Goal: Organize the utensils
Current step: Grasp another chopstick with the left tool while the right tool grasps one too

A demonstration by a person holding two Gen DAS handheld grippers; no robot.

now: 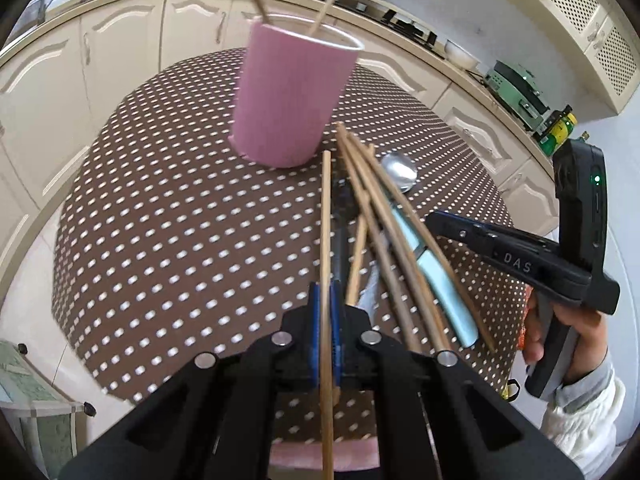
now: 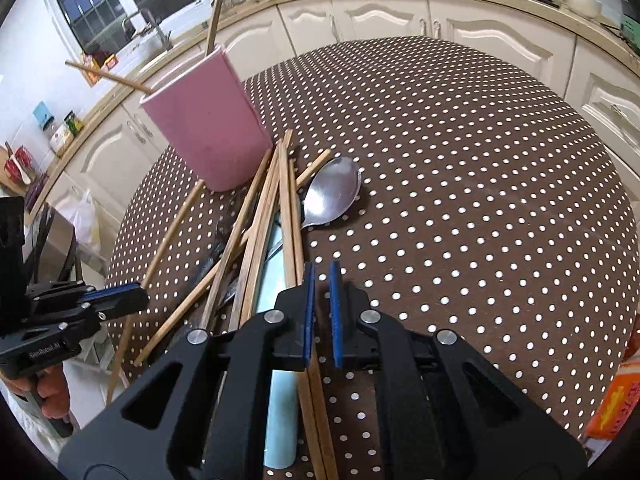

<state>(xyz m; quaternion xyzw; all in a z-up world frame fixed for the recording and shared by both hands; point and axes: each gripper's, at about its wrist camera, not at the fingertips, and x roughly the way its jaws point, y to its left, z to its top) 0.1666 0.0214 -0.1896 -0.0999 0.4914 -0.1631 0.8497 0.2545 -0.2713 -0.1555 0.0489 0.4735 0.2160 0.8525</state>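
A pink holder [image 1: 286, 98] stands on the dotted round table [image 1: 160, 220] with two chopsticks sticking out of it. My left gripper [image 1: 327, 298] is shut on one wooden chopstick [image 1: 326, 220], held above the table just in front of the holder. A pile of chopsticks [image 1: 384, 224], a metal spoon [image 1: 400, 170] and a light blue handled utensil [image 1: 440, 280] lie to its right. My right gripper [image 2: 323, 276] hovers over the pile [image 2: 272, 208], jaws slightly apart and empty. The spoon [image 2: 332, 192] lies ahead of it, and the holder [image 2: 208, 124] stands to the upper left.
Cream kitchen cabinets [image 2: 400, 20] curve around behind the table. A stove top [image 1: 360, 4] and a green appliance [image 1: 516, 84] sit on the counter. An orange packet [image 2: 616, 404] lies at the table's right edge.
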